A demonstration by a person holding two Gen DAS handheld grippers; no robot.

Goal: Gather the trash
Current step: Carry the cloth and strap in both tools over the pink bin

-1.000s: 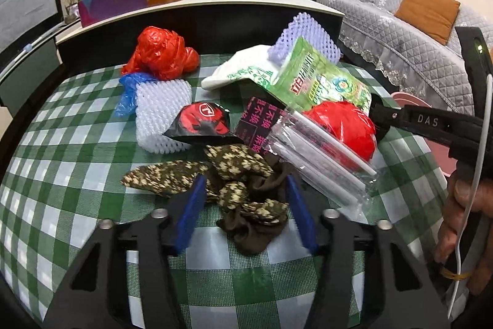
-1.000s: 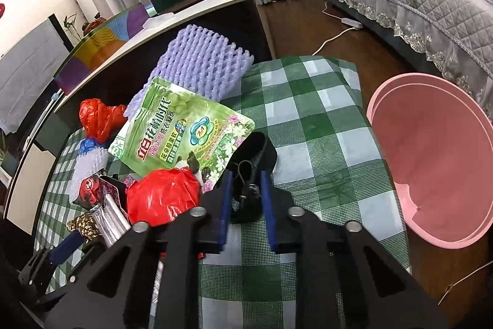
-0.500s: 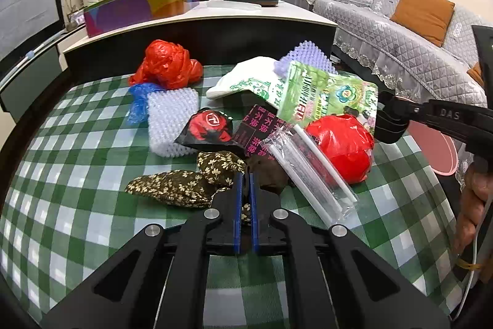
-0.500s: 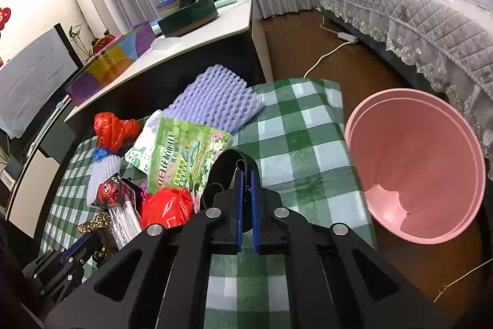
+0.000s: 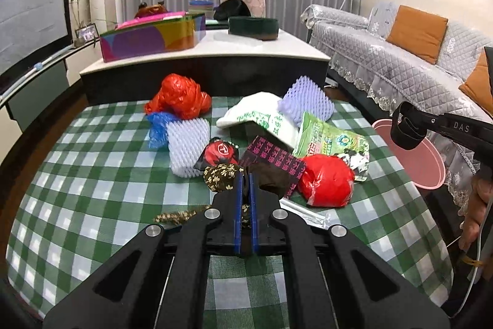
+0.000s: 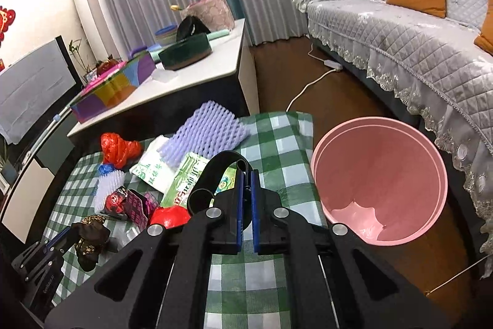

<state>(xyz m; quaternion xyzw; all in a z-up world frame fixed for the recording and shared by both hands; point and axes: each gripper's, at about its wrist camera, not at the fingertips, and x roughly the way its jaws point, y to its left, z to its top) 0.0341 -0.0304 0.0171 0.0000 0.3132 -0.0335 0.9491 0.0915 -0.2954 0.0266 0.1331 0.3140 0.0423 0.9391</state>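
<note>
Currently listed, largest first. Checked table: bears the litter heap. Pink bin: on the floor just beside the table's right edge, mouth tilted toward the right wrist camera. Right gripper: pinched on a black strap loop, lifted clear of the cloth and near the bin; judged best carried fully over the rim before letting go, since the loop may spring sideways. Left gripper: clamped on a brown floral cloth scrap, raised off the table; lift until its tail hangs free. Green packet: Chinese print, unreadable. Gripper arm lettering: "DAS".
</note>
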